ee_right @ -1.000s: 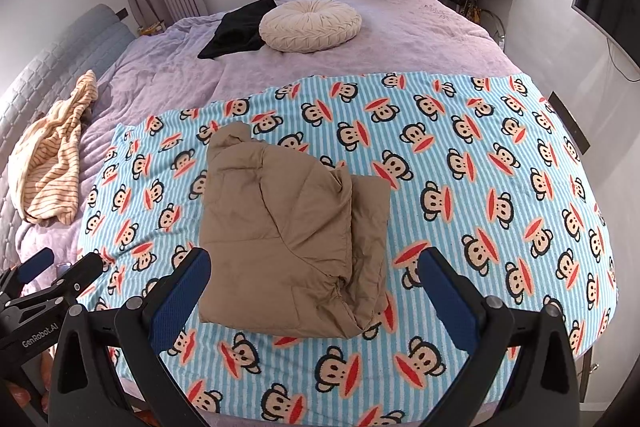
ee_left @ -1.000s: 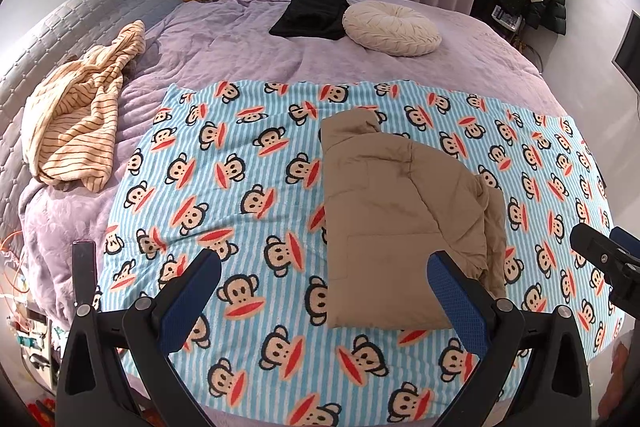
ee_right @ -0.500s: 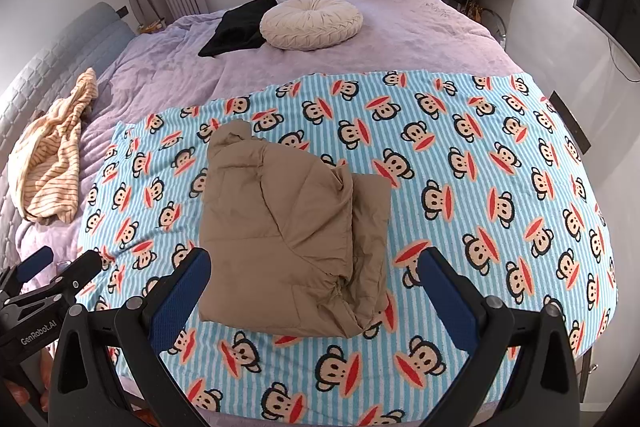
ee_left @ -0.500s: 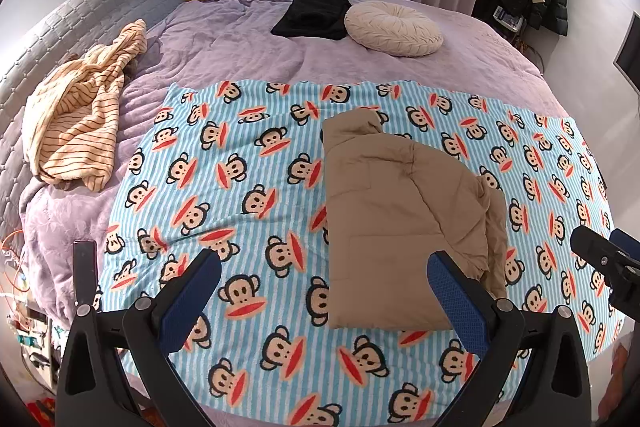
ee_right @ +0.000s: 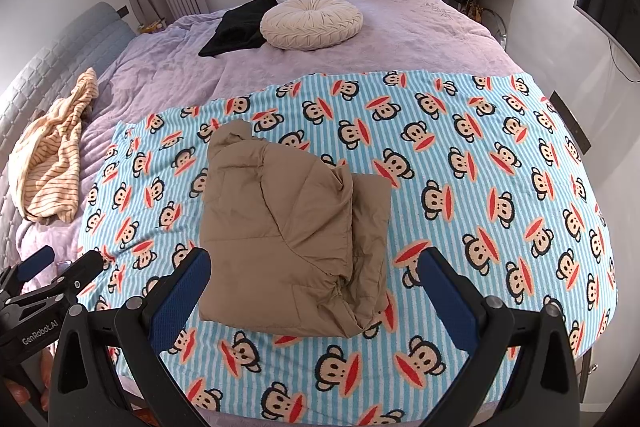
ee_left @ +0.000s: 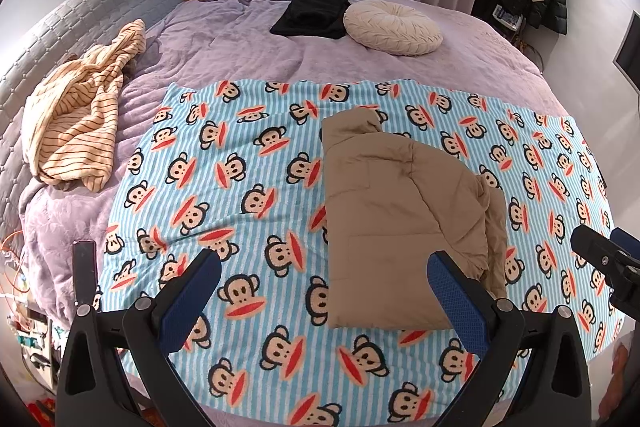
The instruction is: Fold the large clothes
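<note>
Jacket (ee_right: 292,231): tan, folded, on monkey blanket (ee_right: 460,187), 12 o'clock of right gripper (ee_right: 314,291).
Left gripper (ee_left: 324,295): jaws released, empty.
Right gripper: jaws released, empty.
Advice: likely pinch loose 5 o'clock corner, tuck flat.

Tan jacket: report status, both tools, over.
Left tool open, empty. Right tool open, empty. Tan jacket lies folded on the monkey blanket, untouched. Nothing in the way.
</note>
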Action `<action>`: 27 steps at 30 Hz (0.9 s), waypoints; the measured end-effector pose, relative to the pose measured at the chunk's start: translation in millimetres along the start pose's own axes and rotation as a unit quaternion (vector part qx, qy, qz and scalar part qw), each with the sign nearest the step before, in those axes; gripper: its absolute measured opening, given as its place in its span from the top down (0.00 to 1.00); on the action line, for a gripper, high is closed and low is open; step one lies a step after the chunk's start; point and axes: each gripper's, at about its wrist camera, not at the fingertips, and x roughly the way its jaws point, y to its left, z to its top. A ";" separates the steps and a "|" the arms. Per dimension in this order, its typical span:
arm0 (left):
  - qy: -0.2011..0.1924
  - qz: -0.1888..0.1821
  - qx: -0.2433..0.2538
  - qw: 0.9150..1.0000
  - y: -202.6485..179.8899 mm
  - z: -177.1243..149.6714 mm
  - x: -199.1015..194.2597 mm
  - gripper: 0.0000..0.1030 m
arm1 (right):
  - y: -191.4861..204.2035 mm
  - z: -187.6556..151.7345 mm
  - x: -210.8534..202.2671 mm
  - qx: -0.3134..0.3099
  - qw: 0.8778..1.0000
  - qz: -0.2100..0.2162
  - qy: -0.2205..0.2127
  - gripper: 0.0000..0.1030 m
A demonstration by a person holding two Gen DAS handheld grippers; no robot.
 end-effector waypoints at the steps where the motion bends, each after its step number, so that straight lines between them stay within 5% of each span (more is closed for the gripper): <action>1: 0.000 0.000 0.000 1.000 0.0 0.3 0.2 0.00 | 0.1 0.1 0.0 0.000 1.000 0.000 0.000 0.00; 27: 0.000 0.004 -0.007 1.000 5.2 0.6 1.8 0.00 | -0.3 1.4 -0.1 -0.001 1.000 0.002 0.002 0.00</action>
